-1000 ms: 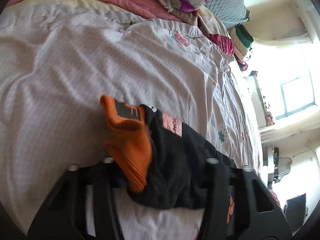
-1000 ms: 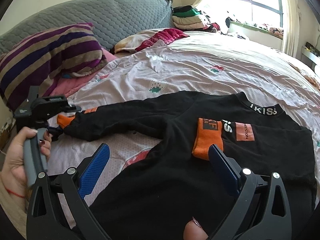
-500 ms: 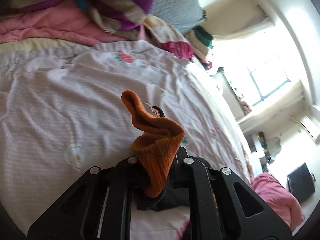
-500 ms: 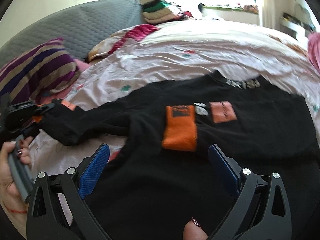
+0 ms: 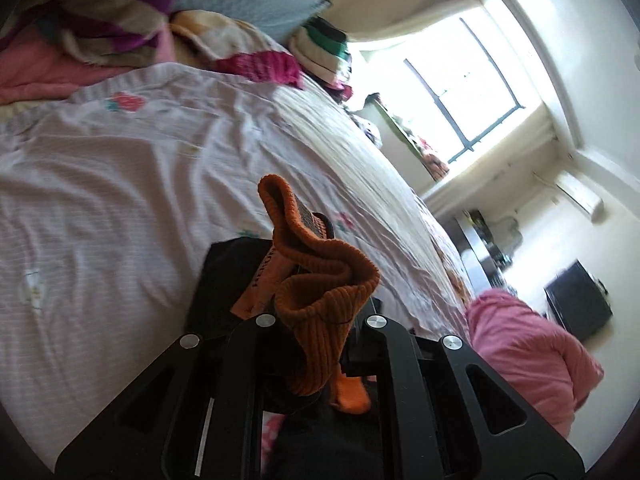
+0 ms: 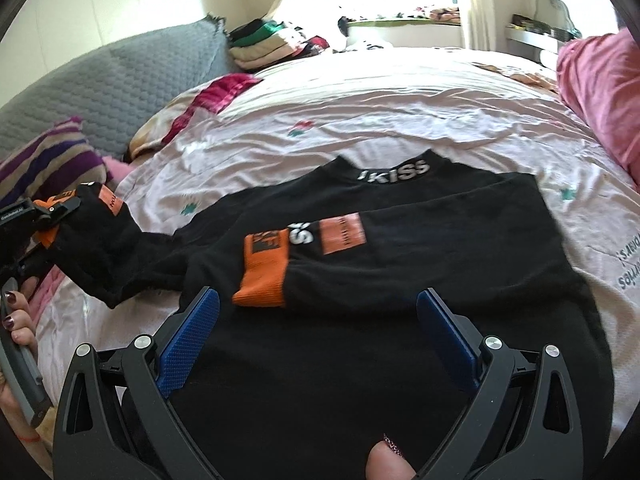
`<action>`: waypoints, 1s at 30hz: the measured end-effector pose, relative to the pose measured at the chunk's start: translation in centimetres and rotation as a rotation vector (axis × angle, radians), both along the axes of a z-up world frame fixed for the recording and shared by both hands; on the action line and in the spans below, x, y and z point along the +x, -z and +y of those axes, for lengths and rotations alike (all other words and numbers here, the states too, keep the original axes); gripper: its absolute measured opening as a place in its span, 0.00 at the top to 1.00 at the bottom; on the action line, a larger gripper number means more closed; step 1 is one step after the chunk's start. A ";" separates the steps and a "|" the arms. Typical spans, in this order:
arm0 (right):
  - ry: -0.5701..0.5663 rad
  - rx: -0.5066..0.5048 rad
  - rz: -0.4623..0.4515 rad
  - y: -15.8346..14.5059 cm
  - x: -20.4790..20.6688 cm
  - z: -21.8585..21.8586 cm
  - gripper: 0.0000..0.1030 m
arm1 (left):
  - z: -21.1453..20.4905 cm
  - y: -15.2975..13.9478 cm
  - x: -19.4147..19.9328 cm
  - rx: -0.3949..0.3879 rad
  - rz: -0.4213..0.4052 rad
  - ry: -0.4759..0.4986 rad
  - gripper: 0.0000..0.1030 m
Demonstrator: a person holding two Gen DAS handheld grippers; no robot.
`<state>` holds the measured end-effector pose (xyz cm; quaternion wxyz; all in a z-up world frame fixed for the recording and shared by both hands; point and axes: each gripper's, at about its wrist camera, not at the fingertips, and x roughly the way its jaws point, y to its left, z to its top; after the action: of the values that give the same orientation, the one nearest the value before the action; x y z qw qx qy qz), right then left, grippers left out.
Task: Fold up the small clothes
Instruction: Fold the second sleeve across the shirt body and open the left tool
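Observation:
A small black sweater with orange cuffs lies flat on the bed, collar at the far side. One sleeve is folded across the chest, its orange cuff lying in the middle. My left gripper is shut on the other sleeve's orange cuff and holds it lifted off the bed; it shows at the left of the right wrist view. My right gripper is open and empty, hovering over the sweater's lower half.
The bed has a pale pink sheet with small flower prints. A striped pillow, a grey headboard cushion and folded clothes lie at the far left. A pink blanket is at the right.
My left gripper has closed on the sleeve cuff and lifted it off the bed, drawing it toward the sweater's body. The right gripper has shifted over the sweater, still open.

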<state>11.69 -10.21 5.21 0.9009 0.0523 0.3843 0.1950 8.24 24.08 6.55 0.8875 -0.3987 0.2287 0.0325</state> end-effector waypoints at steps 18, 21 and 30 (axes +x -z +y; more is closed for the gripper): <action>0.270 0.067 0.035 0.8 1.2 -9.8 0.05 | -11.0 1.7 5.2 0.008 -0.010 0.408 0.94; 0.308 0.085 0.046 0.9 1.3 -11.2 0.05 | -11.9 2.5 5.7 0.009 0.008 0.448 0.94; 0.355 0.092 0.043 0.8 0.9 -13.2 0.05 | -14.9 4.8 6.5 0.038 0.086 0.551 0.94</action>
<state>12.54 -23.41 4.44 0.9095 0.1643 0.3787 0.0493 14.72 9.21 1.75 0.8598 -0.3029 0.3651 -0.1888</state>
